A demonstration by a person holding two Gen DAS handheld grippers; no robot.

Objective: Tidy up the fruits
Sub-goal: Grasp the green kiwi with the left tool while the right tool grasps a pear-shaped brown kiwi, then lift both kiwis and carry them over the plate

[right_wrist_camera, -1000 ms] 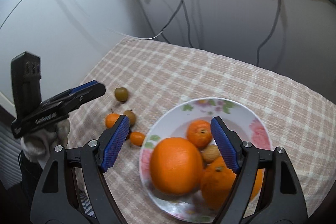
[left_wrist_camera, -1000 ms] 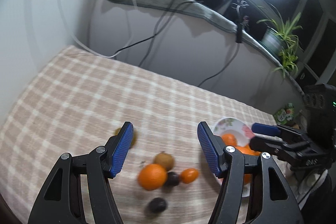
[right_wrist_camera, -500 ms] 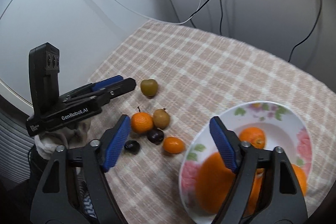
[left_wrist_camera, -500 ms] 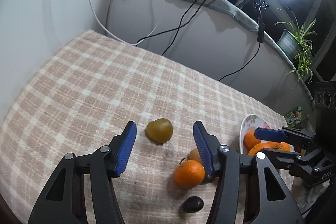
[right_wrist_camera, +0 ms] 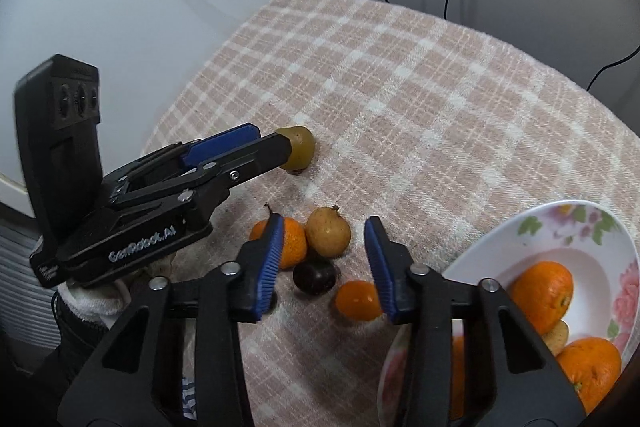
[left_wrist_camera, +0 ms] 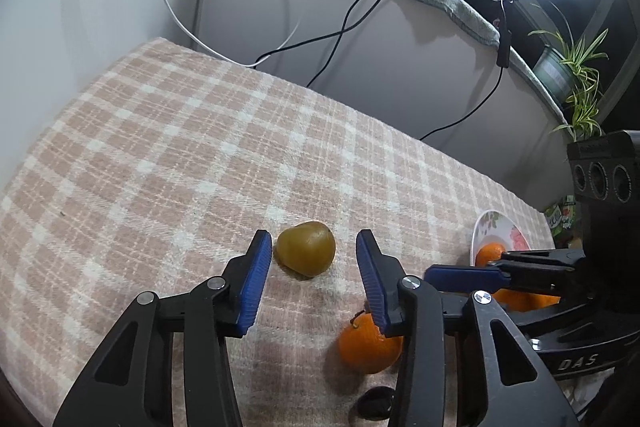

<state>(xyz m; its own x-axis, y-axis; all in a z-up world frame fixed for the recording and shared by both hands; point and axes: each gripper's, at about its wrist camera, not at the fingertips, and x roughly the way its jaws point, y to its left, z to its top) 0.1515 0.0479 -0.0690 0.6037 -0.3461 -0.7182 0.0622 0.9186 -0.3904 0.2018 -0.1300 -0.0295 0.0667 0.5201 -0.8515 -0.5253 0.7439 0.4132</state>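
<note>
The olive-green fruit [left_wrist_camera: 306, 253] lies alone on the checked tablecloth [left_wrist_camera: 200, 147], toward the table's left edge and set apart from the rest, which makes it an easy single target. The left gripper [left_wrist_camera: 314, 279] has it framed between its blue pads: the jaws have just been closing, yet a gap shows on each side, so nothing is clamped. From the right wrist view the fruit's rounded body sits at the tips of that gripper, resting on the cloth.

Nearer the table's front edge a loose cluster waits: a stemmed mandarin [right_wrist_camera: 290, 242], a tan loquat-like fruit [right_wrist_camera: 329, 232], a dark plum [right_wrist_camera: 314, 277] and a small kumquat [right_wrist_camera: 357, 299], the first 3 touching or nearly so. The right gripper [right_wrist_camera: 322, 267] hangs over this group, its jaws also just narrowed but apart, pressing on nothing; the plum lies between them.

The flowered plate [right_wrist_camera: 560, 223] at the table's right edge holds at least 2 oranges [right_wrist_camera: 542, 293], so it is likely the collecting place, which explains why both grippers are working the strays on the cloth beside it.
</note>
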